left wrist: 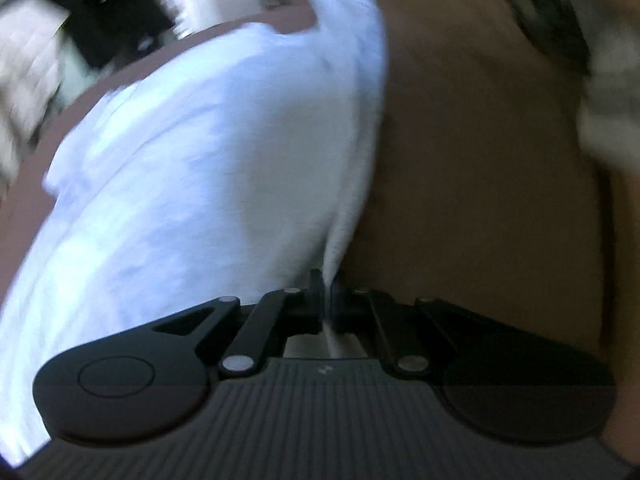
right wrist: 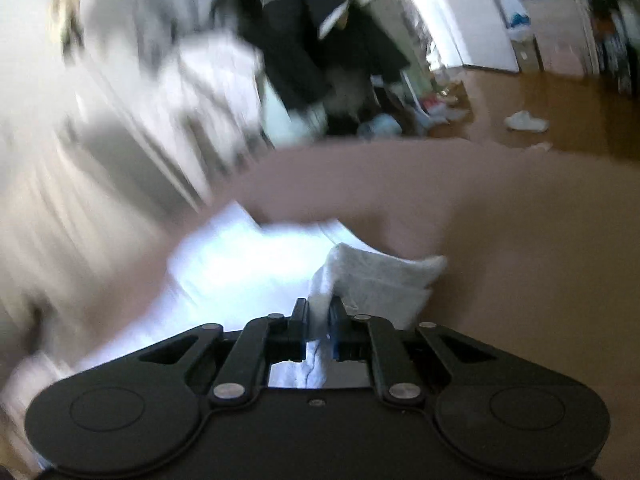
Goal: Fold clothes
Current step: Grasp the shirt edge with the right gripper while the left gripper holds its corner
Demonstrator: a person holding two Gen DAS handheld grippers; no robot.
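The white, soft cotton garment [left wrist: 192, 168] lies spread across the brown, smooth table [left wrist: 480, 160], one long edge running up the middle of the left wrist view and most of the cloth off to that side. The left tool [left wrist: 327, 296] is clamped tight on a thin pinch of that edge. The right tool [right wrist: 319, 320] is closed on a thicker bunched fold of the same white fabric [right wrist: 380, 276], which stands up in a lump just ahead of its fingers.

Both pictures are smeared, so the exact depth of each bite cannot be judged. The left hold looks shallow: a sharp tug could pull the hem free and drop that side. The right bunch may take in more than one layer, which would drag a crease into the fold. If the two hands travel unevenly, the cloth would skew, or slide towards the table's edge and the cluttered floor [right wrist: 560, 100] beyond.
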